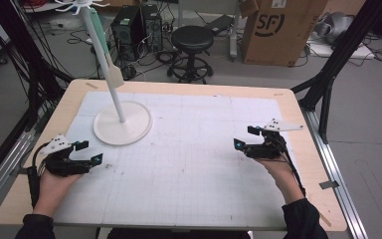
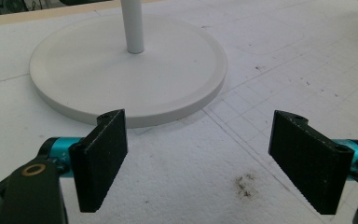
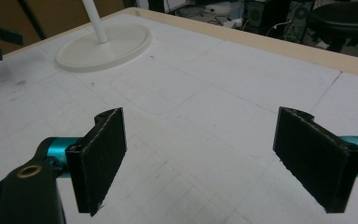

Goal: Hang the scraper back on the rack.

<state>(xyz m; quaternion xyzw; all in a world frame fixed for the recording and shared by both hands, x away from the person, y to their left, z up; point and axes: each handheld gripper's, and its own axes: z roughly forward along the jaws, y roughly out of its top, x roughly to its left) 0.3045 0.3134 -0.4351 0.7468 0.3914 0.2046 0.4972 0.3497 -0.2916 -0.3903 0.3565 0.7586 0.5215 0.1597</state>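
White stand (image 1: 123, 123) sits just ahead of left gripper (image 1: 90, 152); right gripper (image 1: 245, 137) well apart; both jaws wide, empty.

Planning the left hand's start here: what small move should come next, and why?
Probably ease the left gripper forward toward the stand. Its jaws are wide open with nothing between them, and the stand's round base lies just ahead. The right gripper is also open, much farther from the stand.
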